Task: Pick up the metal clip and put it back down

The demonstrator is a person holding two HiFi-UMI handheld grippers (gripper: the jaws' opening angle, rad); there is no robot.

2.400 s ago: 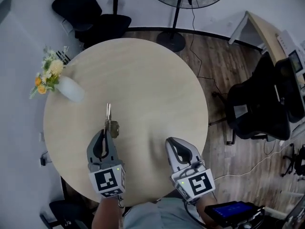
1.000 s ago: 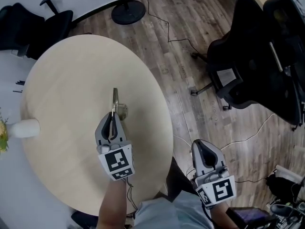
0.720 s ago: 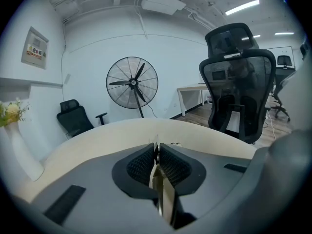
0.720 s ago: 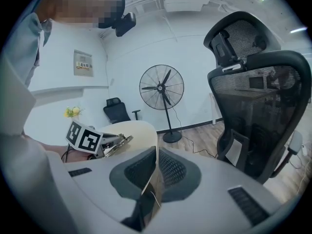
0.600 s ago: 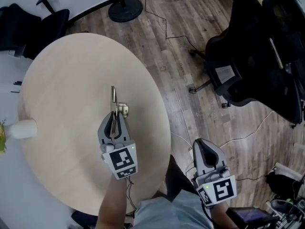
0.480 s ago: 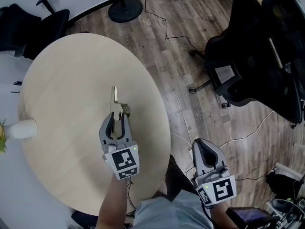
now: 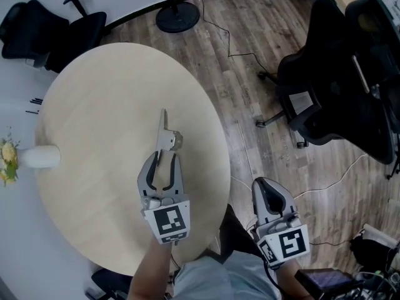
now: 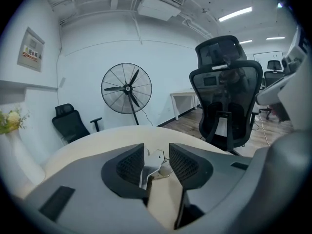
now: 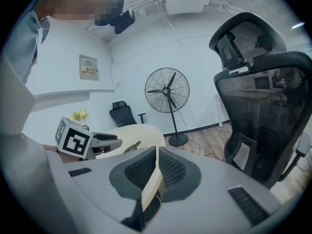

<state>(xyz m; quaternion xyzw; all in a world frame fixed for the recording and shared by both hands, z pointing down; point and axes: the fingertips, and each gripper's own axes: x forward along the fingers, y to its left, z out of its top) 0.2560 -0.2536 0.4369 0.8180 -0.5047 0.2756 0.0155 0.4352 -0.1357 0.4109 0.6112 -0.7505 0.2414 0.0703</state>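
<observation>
The metal clip (image 7: 165,130) lies flat on the round beige table (image 7: 100,92), its long handle pointing away from me. My left gripper (image 7: 165,157) sits just behind it. Its jaws have just been opening and now stand apart, touching nothing. In the left gripper view the clip (image 8: 157,161) shows in the gap ahead of the left gripper (image 8: 157,155), clear of both pads. My right gripper (image 7: 267,186) hangs off the table's right side, shut with nothing in it. The right gripper view shows its own jaws pressed together (image 9: 157,156) and the clip (image 9: 132,146) far off on the table.
A white vase (image 7: 39,157) with flowers stands at the table's left edge. A black office chair (image 7: 337,105) and cables occupy the wood floor to the right. A fan base (image 7: 177,16) and another black chair (image 7: 44,30) stand beyond the table.
The left jaws have opened off the clip and the gripper has drawn back toward me. The clip stays lying on the table. The right gripper has kept still.
</observation>
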